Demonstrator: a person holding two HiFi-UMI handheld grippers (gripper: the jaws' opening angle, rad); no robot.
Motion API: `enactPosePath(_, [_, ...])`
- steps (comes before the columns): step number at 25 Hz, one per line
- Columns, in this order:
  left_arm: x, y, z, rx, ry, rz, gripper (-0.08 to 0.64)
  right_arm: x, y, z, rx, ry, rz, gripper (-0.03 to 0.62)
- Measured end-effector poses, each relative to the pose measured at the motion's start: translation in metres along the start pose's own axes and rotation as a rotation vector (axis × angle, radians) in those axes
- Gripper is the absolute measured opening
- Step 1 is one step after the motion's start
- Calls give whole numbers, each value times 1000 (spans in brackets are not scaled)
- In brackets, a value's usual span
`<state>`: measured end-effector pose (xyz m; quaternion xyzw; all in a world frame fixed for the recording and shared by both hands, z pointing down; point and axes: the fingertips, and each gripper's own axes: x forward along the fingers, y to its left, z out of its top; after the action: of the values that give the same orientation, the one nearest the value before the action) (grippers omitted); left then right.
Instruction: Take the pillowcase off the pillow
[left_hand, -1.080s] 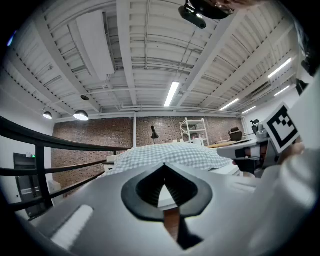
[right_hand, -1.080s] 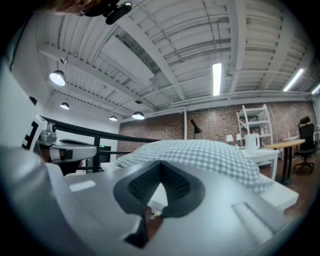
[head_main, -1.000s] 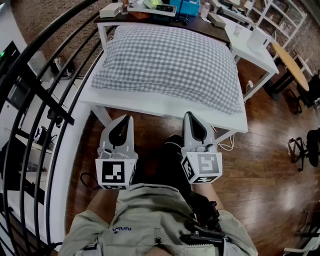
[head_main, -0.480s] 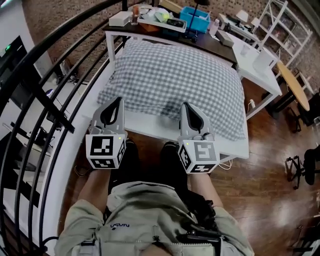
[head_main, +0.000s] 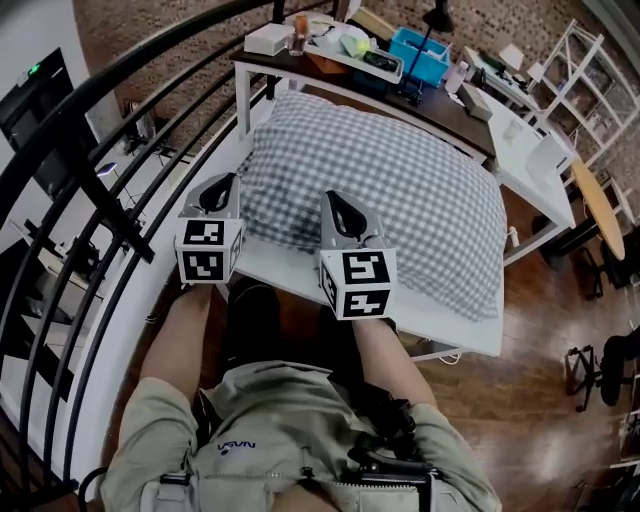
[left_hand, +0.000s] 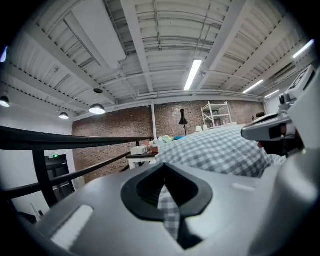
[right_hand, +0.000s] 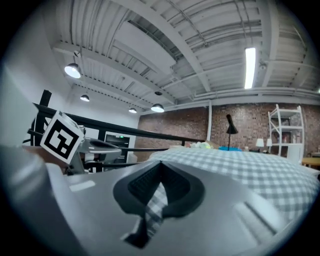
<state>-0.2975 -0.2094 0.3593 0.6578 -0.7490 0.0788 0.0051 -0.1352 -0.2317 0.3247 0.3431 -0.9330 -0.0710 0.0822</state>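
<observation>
The 2 claws, left claw (head_main: 222, 188) and right claw (head_main: 336, 203), are closed empty (side by side), the checked pillowcase (head_main: 400, 190) directly ahead of them on the white bench (head_main: 440, 325).

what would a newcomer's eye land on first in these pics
First the big grey-and-white checked pillow, which fills the white table in the middle of the head view. Next come the two shut claws with black-and-white marker cubes at its near edge: the left claw by the pillow's corner, the right claw at its front edge. A black railing curves down the left side.
</observation>
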Motion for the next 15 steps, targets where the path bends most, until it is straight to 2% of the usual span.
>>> enactPosePath(2, [3,9,-8,-10,28,4,5,10,18,-4,-24,34,37,5])
enactPosePath(5, [11,15,-24,-34,80,-11,5,29,45,-13,-111,86,86,167])
enactPosePath(6, [12,16,-29,-38,93,-14,5,35,51,-20,-157,113,90,202])
enactPosePath(7, [12,17,-33,-43,101,-15,5,41,56,-28,-209,144,86,209])
enactPosePath(10, [8,16,-43,-61,109,-21,5,49,60,-53,-362,217,55,195])
enactPosePath(11, [5,15,-44,-64,111,-25,20,48,59,-58,-395,225,48,129])
enactPosePath(12, [3,15,-46,-67,111,-30,20,44,58,-60,-407,225,47,52])
enactPosePath(13, [1,14,-46,-68,110,-34,20,38,56,-60,-395,222,54,21])
enactPosePath(15, [-3,13,-45,-67,107,-43,20,26,50,-55,-322,216,79,17])
